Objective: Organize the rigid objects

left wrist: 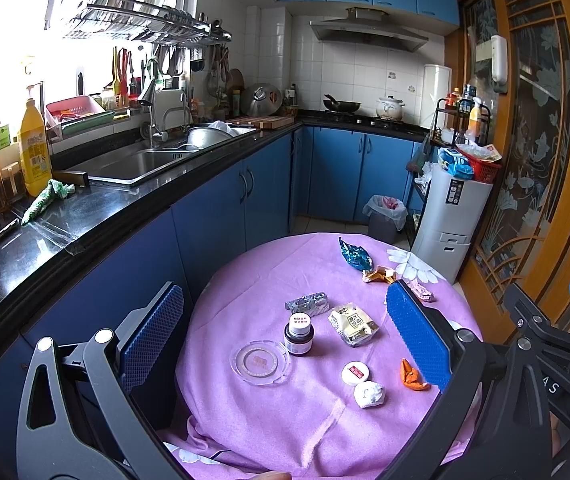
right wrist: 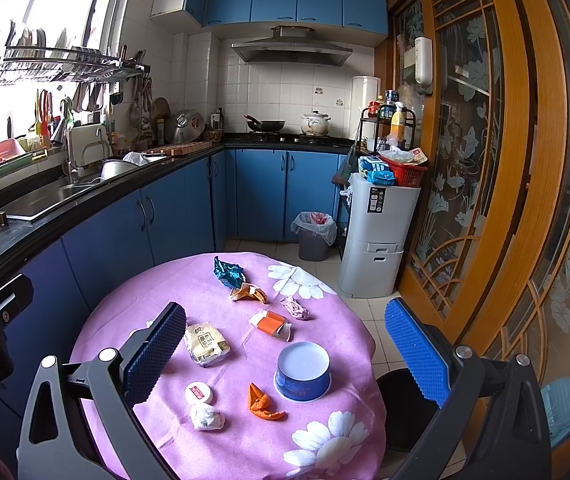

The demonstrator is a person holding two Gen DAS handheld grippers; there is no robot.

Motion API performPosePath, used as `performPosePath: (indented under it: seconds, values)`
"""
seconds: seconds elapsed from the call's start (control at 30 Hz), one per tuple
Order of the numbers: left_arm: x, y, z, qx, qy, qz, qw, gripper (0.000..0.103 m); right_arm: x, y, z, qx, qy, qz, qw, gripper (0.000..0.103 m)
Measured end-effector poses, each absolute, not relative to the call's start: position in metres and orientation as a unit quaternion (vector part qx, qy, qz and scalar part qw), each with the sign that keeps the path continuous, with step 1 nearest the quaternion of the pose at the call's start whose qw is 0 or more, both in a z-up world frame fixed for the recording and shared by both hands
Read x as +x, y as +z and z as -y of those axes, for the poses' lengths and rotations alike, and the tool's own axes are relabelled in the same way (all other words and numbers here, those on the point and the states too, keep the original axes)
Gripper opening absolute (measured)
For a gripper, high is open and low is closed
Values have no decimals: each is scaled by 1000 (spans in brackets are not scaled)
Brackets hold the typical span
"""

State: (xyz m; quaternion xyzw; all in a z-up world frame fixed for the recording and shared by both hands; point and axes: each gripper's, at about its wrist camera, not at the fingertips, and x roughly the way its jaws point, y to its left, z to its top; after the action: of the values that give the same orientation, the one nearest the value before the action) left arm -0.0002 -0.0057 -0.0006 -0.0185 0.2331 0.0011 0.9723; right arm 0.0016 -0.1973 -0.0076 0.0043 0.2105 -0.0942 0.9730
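Left wrist view has the left gripper spread wide and empty above the round table with the purple flowered cloth, framing the dark glass bottle with a white cap beside the clear round plastic lid. Probably lining up a pick there. The right gripper is also wide open, holding nothing, over the blue round tin — wrappers crowd the far edge, the near side has more room.

Blue tin label too small to read, silver packet mostly hidden (behind right gripper)
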Motion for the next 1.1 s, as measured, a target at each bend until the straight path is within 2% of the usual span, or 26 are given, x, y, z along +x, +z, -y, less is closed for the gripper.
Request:
performPosePath:
  seconds: [0.77, 0.87, 0.93, 1.1]
  values:
    - [3, -10, 6, -18, 0, -241, 970, 100, 3, -13, 199, 5, -92, -217, 972, 97]
    - [17, -21, 6, -19, 2, -266, 964, 100, 17, -25, 207, 19, -81, -252, 964, 97]
    - [33, -34, 4, -21, 4, -301, 953, 100, 40, -48, 220, 42, -80, -312, 946, 97]
    - [90, -100, 6, -32, -41, -460, 886, 100, 83, -121, 244, 73, -81, -458, 882, 97]
